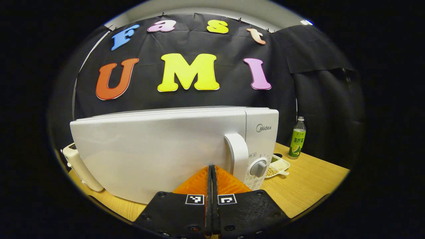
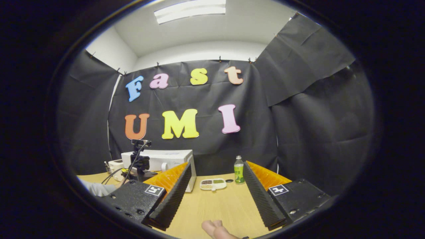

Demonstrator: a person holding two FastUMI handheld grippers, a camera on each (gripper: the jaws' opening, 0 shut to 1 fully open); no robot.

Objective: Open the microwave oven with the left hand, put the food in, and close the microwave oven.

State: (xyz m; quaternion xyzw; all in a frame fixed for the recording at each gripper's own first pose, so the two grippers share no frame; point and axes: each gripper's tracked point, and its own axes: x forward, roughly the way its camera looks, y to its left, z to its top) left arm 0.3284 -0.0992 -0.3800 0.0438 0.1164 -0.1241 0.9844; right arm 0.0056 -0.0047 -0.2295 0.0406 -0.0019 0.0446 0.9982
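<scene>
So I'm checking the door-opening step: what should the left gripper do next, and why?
Probably open its fingers and ease forward onto the door handle. The left gripper is shut on nothing, just short of the closed microwave, with the handle slightly right of its tips. The food tray waits on the table; the right gripper is open.

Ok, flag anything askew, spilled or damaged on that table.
Nothing stands out. The white microwave oven sits square with its door shut, the green-labelled bottle stands upright, and the white divided food tray lies flat on the wooden table with nothing spilled.
</scene>
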